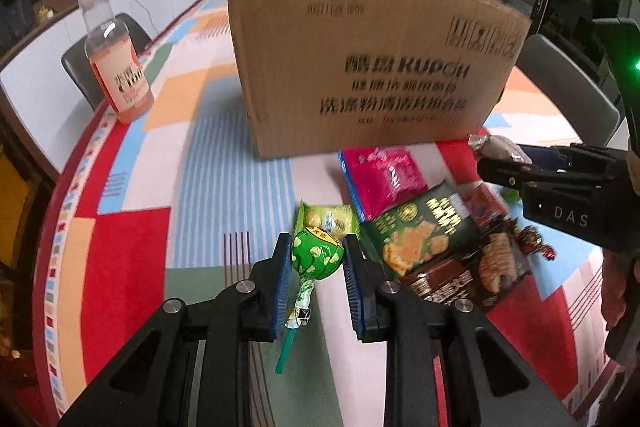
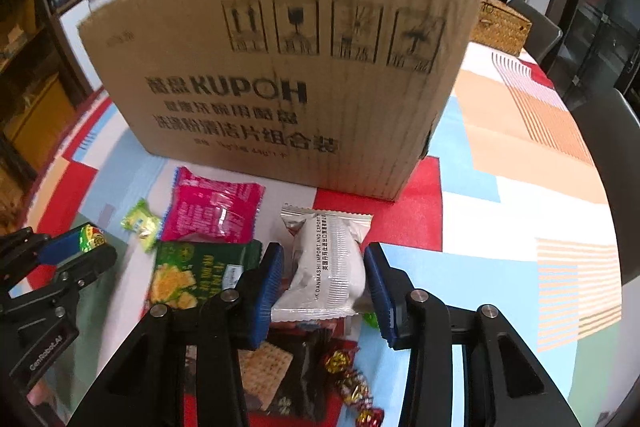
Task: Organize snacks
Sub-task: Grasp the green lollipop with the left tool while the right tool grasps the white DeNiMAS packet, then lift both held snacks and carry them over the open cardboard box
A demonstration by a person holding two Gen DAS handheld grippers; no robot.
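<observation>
My left gripper [image 1: 316, 257] is shut on a green lollipop [image 1: 317, 255], its stick pointing back toward me. My right gripper [image 2: 324, 267] is shut on a white sealed pastry packet [image 2: 328, 263]; it shows in the left wrist view [image 1: 496, 147] too. Both are held above the table in front of a tall cardboard box [image 1: 372, 59], whose inside is hidden. On the table lie a pink packet [image 2: 214, 207], a green cracker packet [image 2: 192, 273], a dark cracker packet [image 1: 476, 267], a small yellow-green candy [image 2: 140, 223] and foil-wrapped candies [image 2: 352, 383].
A clear bottle of orange drink [image 1: 116, 67] stands at the table's far left. A woven basket [image 2: 500, 27] sits behind the box on the right. Dark chairs [image 2: 608, 131] stand along the table edges. The tablecloth [image 1: 120, 259] has coloured blocks.
</observation>
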